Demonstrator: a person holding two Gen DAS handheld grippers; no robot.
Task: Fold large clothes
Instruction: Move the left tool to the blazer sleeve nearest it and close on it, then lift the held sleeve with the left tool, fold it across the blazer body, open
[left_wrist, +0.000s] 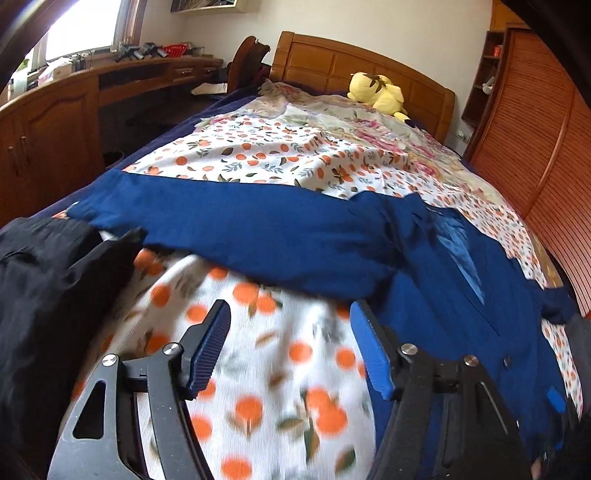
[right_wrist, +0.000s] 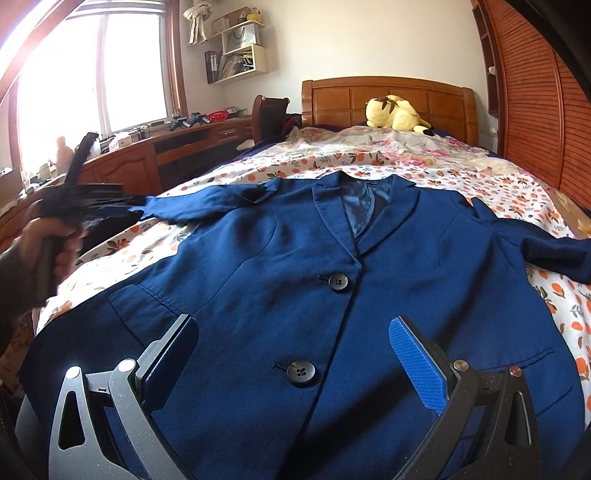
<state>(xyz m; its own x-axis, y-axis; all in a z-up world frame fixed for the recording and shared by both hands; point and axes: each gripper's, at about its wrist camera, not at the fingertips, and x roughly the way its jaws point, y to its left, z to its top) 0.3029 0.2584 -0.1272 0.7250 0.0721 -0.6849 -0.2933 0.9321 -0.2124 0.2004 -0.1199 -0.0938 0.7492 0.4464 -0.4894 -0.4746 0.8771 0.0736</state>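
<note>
While the blue jacket (right_wrist: 280, 266) lies face up and buttoned on the bed (right_wrist: 517, 192), collar toward the headboard (right_wrist: 384, 96), I hold my right hand-held gripper (right_wrist: 295, 365) over its lower front, jaws wide and gripping nothing. My left hand-held gripper (left_wrist: 288, 347) hovers over the orange-print sheet (left_wrist: 266, 369) just short of the left sleeve (left_wrist: 236, 229), jaws parted and empty. Beside it sits dark cloth (left_wrist: 48, 273), perhaps another garment; blur hides more. A yellow plush (right_wrist: 395, 110) rests by the headboard.
</note>
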